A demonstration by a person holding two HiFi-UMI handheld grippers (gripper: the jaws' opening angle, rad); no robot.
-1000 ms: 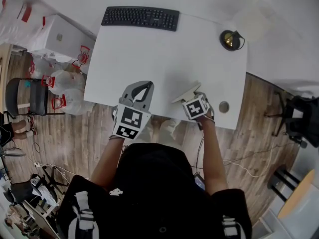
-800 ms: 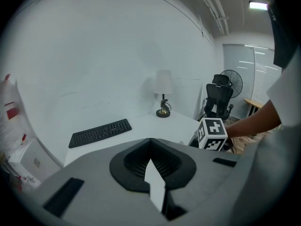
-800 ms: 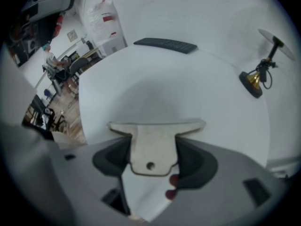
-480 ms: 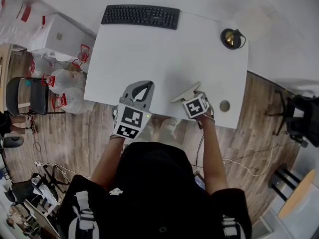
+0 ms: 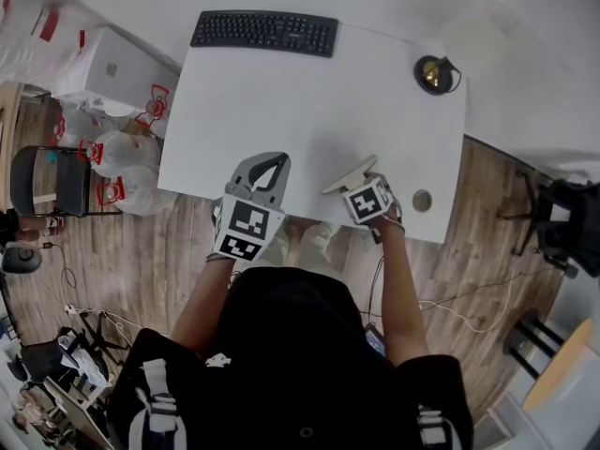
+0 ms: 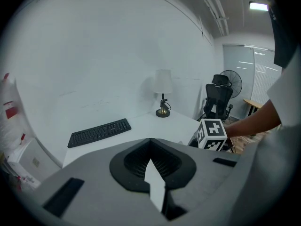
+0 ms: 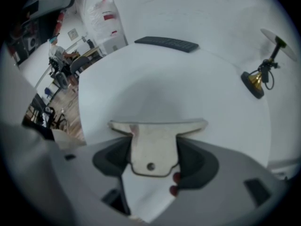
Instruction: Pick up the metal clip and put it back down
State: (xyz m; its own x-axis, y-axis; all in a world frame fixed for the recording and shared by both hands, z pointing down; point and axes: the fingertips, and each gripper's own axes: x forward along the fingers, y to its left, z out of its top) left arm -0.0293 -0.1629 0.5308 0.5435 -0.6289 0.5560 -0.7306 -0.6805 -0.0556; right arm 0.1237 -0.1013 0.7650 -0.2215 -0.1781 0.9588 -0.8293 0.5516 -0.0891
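The metal clip [image 7: 157, 128] is a flat T-shaped plate with a small hole near its lower end. My right gripper [image 7: 155, 154] is shut on it, with the wide crossbar sticking out ahead of the jaws. In the head view the metal clip [image 5: 348, 174] juts out from the right gripper [image 5: 364, 184] over the white table [image 5: 309, 101] near its front edge. My left gripper [image 5: 270, 165] hangs beside it at the same edge. In its own view the left gripper [image 6: 150, 143] has its jaws together with nothing between them.
A black keyboard [image 5: 264, 33] lies at the table's far edge and a small brass-based lamp [image 5: 436, 73] stands at the far right corner. A round grommet [image 5: 421, 200] sits near the front right. Bags [image 5: 112, 157] and a chair [image 5: 52, 181] stand on the floor to the left.
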